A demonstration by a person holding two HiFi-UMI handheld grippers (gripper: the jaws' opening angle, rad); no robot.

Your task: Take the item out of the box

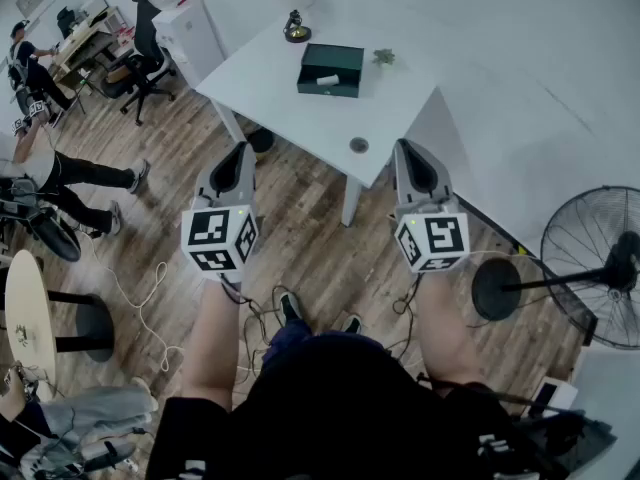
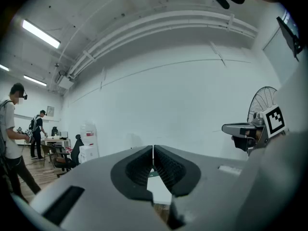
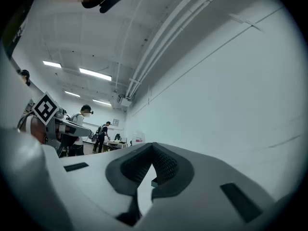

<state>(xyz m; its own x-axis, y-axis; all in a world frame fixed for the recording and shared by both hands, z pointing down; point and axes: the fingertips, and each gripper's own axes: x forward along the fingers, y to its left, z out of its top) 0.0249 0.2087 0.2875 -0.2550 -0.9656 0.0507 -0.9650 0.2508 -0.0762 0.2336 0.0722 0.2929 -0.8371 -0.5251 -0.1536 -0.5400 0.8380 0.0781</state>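
The left gripper (image 1: 238, 150) and right gripper (image 1: 406, 148) are closed tight and empty. The box (image 1: 330, 70) sits on the table (image 1: 280, 103), well apart from both.

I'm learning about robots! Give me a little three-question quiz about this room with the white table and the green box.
1. True or false: the dark green rectangular box sits on the white table.
2. Look at the left gripper and the right gripper. Whose fingers are shut? A left only, B right only, C both.
3. Fill in: the black round standing fan is on the person's ____ side.
Key: 1 true; 2 C; 3 right.
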